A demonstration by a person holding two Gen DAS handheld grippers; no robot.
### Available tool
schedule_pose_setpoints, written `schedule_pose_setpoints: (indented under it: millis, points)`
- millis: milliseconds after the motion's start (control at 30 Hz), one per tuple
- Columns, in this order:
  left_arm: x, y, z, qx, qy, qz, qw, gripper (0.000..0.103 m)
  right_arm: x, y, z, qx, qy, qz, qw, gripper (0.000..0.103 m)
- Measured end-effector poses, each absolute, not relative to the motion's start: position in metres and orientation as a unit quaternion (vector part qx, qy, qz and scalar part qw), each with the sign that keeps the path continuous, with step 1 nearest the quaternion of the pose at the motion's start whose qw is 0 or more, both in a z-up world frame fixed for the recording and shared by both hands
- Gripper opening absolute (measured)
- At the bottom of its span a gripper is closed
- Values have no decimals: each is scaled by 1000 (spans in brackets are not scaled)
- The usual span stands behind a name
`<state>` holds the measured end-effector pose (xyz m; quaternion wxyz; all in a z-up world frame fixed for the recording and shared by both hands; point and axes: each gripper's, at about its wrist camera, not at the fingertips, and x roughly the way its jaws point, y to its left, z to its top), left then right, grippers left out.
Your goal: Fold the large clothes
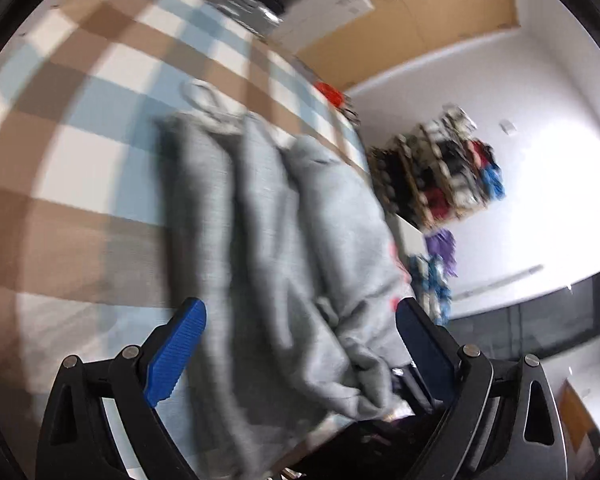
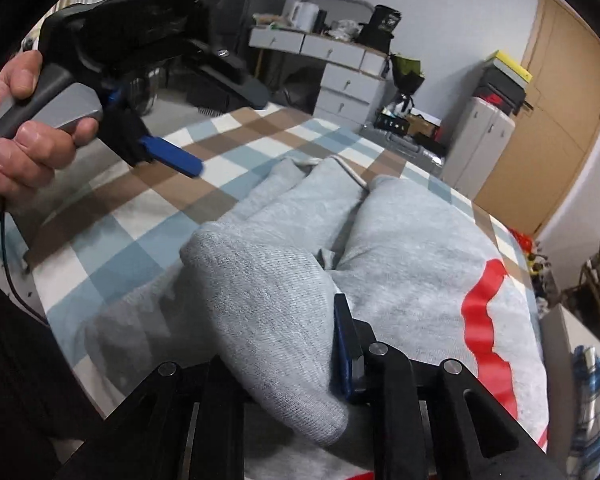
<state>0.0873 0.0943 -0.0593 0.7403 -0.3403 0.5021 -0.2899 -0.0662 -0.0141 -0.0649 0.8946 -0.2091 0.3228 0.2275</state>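
Observation:
A grey sweatshirt [image 2: 400, 248] with a red wavy stripe [image 2: 484, 320] lies bunched in long folds on a bed with a brown, blue and white checked cover [image 2: 148, 216]. In the right wrist view my right gripper [image 2: 288, 312] is shut on a thick fold of the grey cloth. One blue pad [image 2: 346, 348] presses its side and the other finger is hidden under the cloth. The left wrist view is blurred. There my left gripper [image 1: 300, 308] stands open over the near end of the sweatshirt [image 1: 284, 220], its blue pads [image 1: 176, 352] wide apart and clear of the cloth. A hand [image 2: 24, 140] holds that gripper at upper left.
A white chest of drawers [image 2: 340, 68] with clutter on top stands beyond the bed. A white cabinet [image 2: 480, 136] and a wooden door [image 2: 560, 112] are to the right. A cluttered shelf [image 1: 440, 168] stands past the bed's far edge.

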Motion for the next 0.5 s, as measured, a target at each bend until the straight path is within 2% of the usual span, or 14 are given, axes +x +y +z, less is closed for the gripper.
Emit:
schedule_pose_setpoints:
  millis: [100,200,233,267,333,433,500]
  points:
    - [100,69,-50,-342,493,-344,722,93,-67,-18,-69,-195,320,233,898,27]
    - [118,36,-44,-339,503,-360,709,93,-72,-11,-64,-189,315,252,895,38]
    - [126,23,-45,-327,518,-357,705,93,-74,-13,-62,-176,317,266,893,46]
    - [132,14,-47,-318,532,-350,703,93,-75,-17,-59,-159,320,286,889,59]
    - [147,-6,-62,-311,573,-337,679,93,-80,-25,-53,-126,337,329,873,72]
    - [159,-32,-89,-302,644,-313,630,93,-85,-53,-34,-56,347,385,853,72]
    - [159,-45,-90,-278,659,-304,630,93,-87,-84,-17,6,343,409,845,75]
